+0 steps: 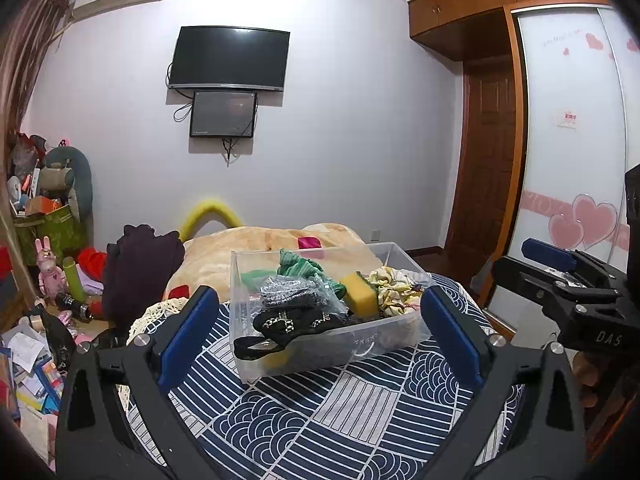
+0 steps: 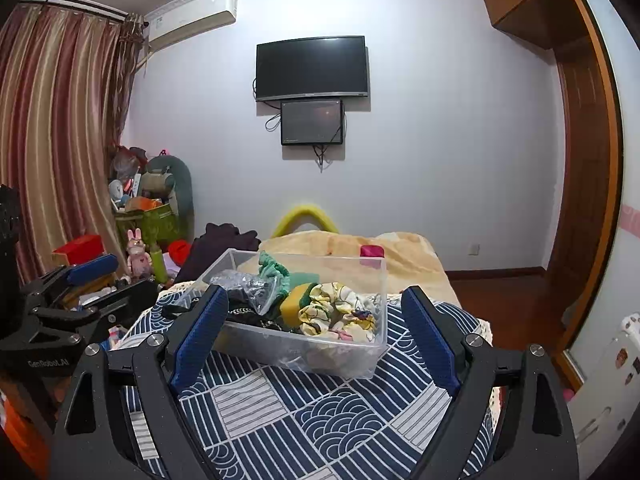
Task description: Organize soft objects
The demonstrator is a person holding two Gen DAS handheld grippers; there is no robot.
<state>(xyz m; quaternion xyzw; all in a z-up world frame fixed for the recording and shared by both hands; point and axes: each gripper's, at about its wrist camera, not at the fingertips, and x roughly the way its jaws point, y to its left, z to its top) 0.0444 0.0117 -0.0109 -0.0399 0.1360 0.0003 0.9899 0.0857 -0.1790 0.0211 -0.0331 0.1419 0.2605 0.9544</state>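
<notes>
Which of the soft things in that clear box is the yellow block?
The sponge, a solid yellow block with a green backing, in the clear box. Beside it, the cream floral scrunchie and green fabric are crumpled cloth.

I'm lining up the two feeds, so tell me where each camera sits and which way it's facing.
Left wrist: rides the left claw, facing the clear bin on the bed and the TV wall; its own open fingers show, the right claw at right.
Right wrist: rides the right claw, same heading; its open fingers show, the left claw at left.
Shared: bin, sponge, TV.
</notes>
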